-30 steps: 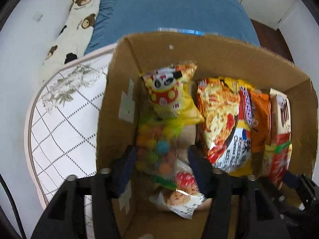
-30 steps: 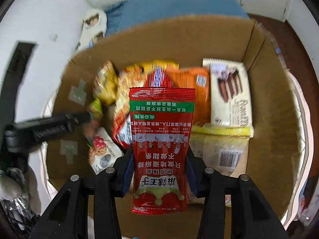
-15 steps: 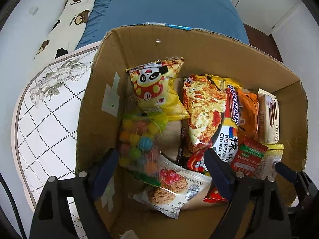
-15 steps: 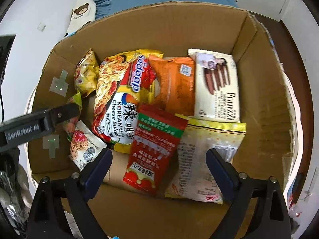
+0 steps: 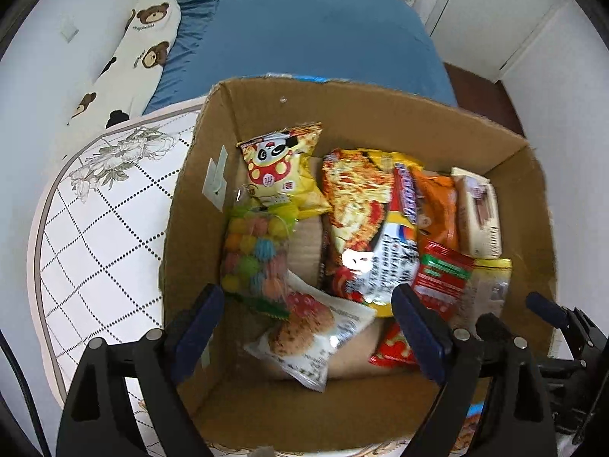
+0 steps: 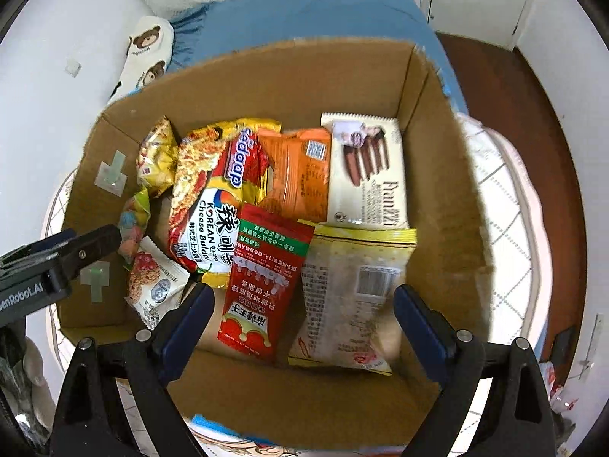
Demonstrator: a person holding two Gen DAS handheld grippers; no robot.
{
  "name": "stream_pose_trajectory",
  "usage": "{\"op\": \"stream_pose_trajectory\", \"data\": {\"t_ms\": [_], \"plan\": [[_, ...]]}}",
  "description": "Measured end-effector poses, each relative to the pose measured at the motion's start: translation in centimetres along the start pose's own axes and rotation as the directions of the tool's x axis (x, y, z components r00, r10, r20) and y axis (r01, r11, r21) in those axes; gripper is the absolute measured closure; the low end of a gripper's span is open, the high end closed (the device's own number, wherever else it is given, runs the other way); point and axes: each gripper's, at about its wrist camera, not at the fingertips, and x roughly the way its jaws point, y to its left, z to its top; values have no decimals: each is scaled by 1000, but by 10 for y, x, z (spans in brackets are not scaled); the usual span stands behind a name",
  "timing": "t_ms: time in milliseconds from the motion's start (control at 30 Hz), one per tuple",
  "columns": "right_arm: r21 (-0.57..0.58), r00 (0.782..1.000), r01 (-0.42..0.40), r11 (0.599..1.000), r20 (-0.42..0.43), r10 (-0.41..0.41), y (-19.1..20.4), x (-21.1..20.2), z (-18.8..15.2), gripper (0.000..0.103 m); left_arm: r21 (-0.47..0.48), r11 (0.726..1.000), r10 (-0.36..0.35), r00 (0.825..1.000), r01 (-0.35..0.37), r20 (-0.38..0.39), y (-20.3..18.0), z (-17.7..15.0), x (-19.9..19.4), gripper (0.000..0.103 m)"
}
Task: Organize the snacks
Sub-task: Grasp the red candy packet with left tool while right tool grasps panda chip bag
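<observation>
A cardboard box point(image 5: 380, 114) holds several snack packets. My left gripper point(image 5: 306, 301) hangs above its near left part, jaws opening, pads touching nothing. Below it lie a clear bag of coloured candy balls point(image 5: 255, 255) and a white cookie packet point(image 5: 308, 335). My right gripper point(image 6: 304, 299) stands open over the box's near side. Under it a red sachet point(image 6: 266, 278) lies flat beside a pale bag with a yellow rim point(image 6: 354, 285). Behind those sit a noodle packet point(image 6: 213, 205), an orange packet point(image 6: 300, 175) and a wafer pack point(image 6: 365, 175).
The box stands on a round table with a white quilted cover point(image 5: 95, 228). Behind it is a blue bed point(image 5: 304, 38) with a bear-print pillow point(image 5: 133, 49). Brown floor point(image 6: 533, 95) shows to the right. A yellow panda bag point(image 5: 281, 167) leans in the box's far left.
Both grippers opened and rose. The left let go of the candy bag and the right let go of the red sachet; both packets now lie in the box.
</observation>
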Motion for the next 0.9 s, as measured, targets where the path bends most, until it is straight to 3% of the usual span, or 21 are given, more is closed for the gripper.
{"op": "stream_pose_trajectory", "data": {"t_ms": [400, 633, 900], "plan": [[-29, 988, 20, 999, 152, -15, 1, -62, -39, 6, 34, 999, -8, 981, 2, 195, -12, -49, -73, 12], [-42, 969, 48, 998, 243, -37, 3, -103, -66, 6, 39, 999, -21, 967, 11, 253, -14, -79, -100, 12], [-49, 944, 47, 998, 329, -28, 13, -149, -103, 6, 63, 998, -36, 935, 14, 353, -20, -117, -145, 12]]}}
